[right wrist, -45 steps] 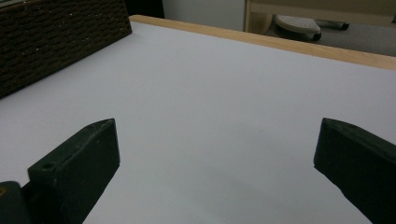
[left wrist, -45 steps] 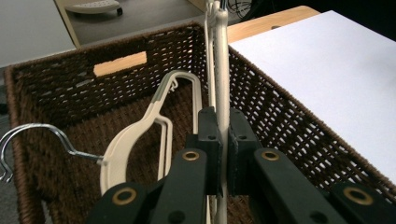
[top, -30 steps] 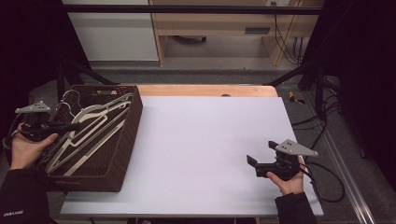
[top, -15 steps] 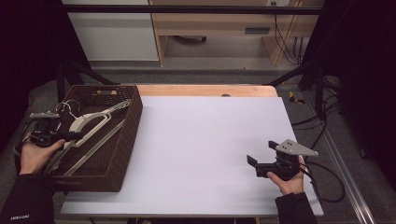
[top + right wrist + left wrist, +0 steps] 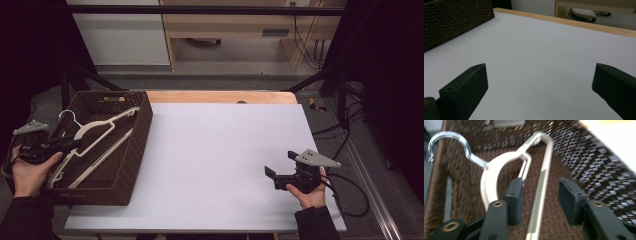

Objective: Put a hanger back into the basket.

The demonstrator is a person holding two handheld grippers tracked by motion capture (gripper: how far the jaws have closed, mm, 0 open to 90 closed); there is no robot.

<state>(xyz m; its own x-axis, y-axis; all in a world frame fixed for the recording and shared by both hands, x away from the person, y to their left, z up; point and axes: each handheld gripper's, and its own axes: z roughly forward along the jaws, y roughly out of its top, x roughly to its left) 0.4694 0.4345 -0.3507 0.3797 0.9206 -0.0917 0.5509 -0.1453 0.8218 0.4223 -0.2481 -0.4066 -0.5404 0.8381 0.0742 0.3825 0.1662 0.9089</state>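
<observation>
Left gripper (image 5: 540,200), lower centre of its own view: jaws apart, straddling the straight bottom bar of a cream-white plastic clothes hanger with a clear hook (image 5: 499,167). The bar runs between the pads; the left pad looks to be touching or just beside it, the right pad stands clear. Not clamped. Picture is motion-blurred, so contact is uncertain.

In the high view the left gripper (image 5: 70,146) sits at the left edge of the frame, over the near-left part of a dark brown woven rectangular basket (image 5: 134,150). The hanger (image 5: 95,137) lies tilted inside, hook toward the upper left, one shoulder reaching up toward the basket's far right rim.

Step in hand, as I judge it: taking hold of the hanger to lift it out. To do it well:
- centre the bar between the pads before closing, so it does not skid off one edge;
- grip near the hanger's neck if possible; a hold far out on the bar will likely let it swing;
- lift hook-end first and watch that the hook and shoulder clear the weave and the rim.

Right gripper (image 5: 274,176), lower right of the high view: jaws wide apart, holding nothing, resting low over the white-topped table (image 5: 215,150), well apart from the basket. Its own view shows bare table (image 5: 536,50) between the jaws and a basket corner (image 5: 456,20) upper left.
</observation>
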